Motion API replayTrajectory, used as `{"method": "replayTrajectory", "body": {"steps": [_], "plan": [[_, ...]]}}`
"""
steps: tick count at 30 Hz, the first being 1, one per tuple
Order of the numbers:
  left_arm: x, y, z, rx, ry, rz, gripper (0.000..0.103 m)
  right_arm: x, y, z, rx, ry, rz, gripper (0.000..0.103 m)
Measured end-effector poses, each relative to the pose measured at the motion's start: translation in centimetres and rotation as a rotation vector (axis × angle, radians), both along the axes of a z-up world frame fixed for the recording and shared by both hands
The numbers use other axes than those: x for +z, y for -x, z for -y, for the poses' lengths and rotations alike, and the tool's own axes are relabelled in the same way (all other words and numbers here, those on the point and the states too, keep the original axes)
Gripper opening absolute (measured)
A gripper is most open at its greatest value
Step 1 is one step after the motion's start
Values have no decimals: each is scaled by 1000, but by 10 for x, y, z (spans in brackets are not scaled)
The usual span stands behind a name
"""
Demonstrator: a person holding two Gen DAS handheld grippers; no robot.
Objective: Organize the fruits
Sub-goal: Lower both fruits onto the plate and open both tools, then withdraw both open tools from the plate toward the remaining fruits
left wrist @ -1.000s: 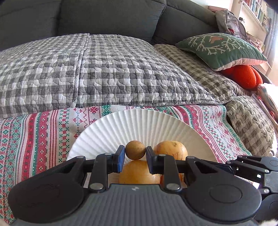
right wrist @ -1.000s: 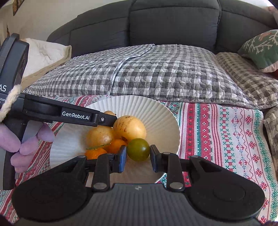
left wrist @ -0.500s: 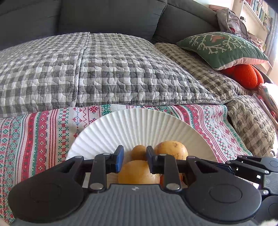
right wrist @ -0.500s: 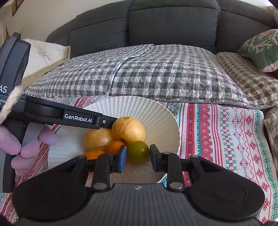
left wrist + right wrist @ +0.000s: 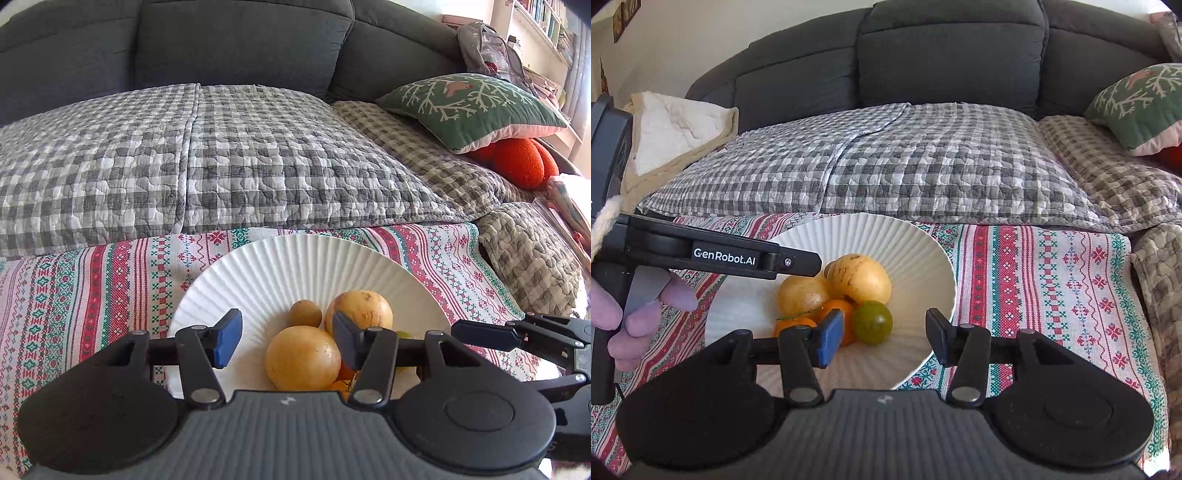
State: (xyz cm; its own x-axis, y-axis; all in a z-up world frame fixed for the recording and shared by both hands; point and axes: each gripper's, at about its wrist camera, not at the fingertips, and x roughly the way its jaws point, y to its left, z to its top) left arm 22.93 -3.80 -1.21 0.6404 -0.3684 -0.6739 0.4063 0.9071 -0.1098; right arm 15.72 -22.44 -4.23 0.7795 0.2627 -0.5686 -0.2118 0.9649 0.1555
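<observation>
A white ribbed plate (image 5: 295, 266) (image 5: 916, 251) sits on a patterned cloth and holds a pile of fruit. In the left wrist view I see two yellow fruits (image 5: 303, 358) (image 5: 364, 308) and a small brown fruit (image 5: 304, 314). In the right wrist view the two yellow fruits (image 5: 860, 277) (image 5: 801, 293), small oranges (image 5: 836, 310) and a green fruit (image 5: 872, 322) lie together. My left gripper (image 5: 286, 338) is open and empty above the near yellow fruit. My right gripper (image 5: 882, 339) is open and empty just in front of the green fruit.
The patterned red, green and white cloth (image 5: 1052, 273) covers the surface under the plate. Behind it lies a grey checked quilt (image 5: 221, 155) on a dark sofa (image 5: 942, 55). A green cushion (image 5: 469, 107) and an orange cushion (image 5: 517, 162) lie at the right.
Both grippers have opened. The left let go of the small brown fruit and the right let go of the green fruit; both fruits now rest on the plate.
</observation>
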Motion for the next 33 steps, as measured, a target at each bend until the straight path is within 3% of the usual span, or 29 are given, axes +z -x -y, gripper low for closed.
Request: {"method": "replayTrajectory", "body": {"steps": [15, 29, 33], "plan": [[13, 66, -32, 5, -10, 9, 70, 14, 44, 5, -35, -24, -23, 71], [16, 119, -51, 27, -49, 15, 87, 18, 83, -3, -63, 6, -43, 90], [12, 131, -53, 28, -64, 13, 87, 19, 95, -4, -70, 8, -40, 93]]}}
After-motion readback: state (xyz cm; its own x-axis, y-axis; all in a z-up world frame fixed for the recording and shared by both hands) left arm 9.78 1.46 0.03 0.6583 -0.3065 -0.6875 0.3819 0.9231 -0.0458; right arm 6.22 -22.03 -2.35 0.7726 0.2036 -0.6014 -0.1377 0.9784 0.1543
